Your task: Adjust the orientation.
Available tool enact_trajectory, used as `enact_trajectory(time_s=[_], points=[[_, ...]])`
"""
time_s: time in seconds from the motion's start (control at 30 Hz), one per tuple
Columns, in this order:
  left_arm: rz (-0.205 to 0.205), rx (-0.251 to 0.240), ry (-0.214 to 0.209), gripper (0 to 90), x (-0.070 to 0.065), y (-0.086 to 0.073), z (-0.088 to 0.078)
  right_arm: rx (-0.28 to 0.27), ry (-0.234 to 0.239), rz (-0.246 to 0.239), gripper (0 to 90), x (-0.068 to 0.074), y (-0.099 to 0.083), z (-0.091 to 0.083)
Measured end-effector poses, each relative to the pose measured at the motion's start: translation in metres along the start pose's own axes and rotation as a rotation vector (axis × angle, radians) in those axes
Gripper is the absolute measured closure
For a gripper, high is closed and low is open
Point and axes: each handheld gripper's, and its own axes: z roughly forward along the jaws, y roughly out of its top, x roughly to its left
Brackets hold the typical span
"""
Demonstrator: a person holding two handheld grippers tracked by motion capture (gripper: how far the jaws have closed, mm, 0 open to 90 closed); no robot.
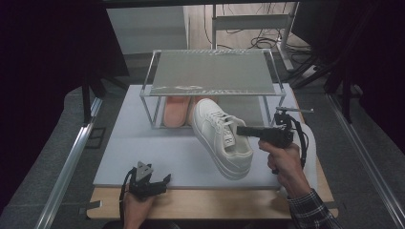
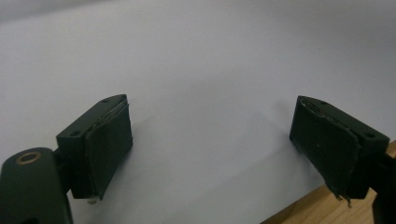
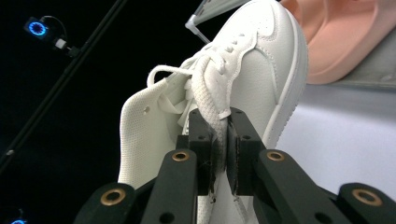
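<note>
Right gripper (image 1: 242,130) pinches the white sneaker (image 1: 222,138) by its laces; shoe's long axis runs 11-to-5, toe toward rack (image 1: 210,71). Left gripper (image 1: 157,183) idle, jaws wide, empty, at 7 o'clock.

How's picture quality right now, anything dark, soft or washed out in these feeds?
High view: dim, edges black, white sneaker bright but readable. Left gripper view: soft, flat grey light on the mat. Right gripper view: the right gripper and lace sharp, background black.

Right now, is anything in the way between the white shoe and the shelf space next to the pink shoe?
Nothing visible blocks it. The right gripper pinches the white shoe by its lace, toe already at the rack beside the pink shoe.
</note>
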Motion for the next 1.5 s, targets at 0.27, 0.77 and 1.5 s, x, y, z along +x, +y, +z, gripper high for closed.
enact_trajectory(time_s=[0.27, 0.77, 1.5], points=[[0.000, 0.000, 0.000, 12.7, 0.000, 0.000, 0.000, -0.010, 0.033, -0.011, 81.9, 0.013, 0.011, -0.001], [-0.001, -0.002, 0.000, 12.7, 0.000, 0.000, 0.000, -0.079, 0.023, -0.014, 81.8, 0.031, 0.044, 0.005], [-0.001, -0.002, 0.000, 12.7, 0.000, 0.000, 0.000, -0.177, -0.112, 0.026, 81.3, 0.017, 0.099, 0.044]])
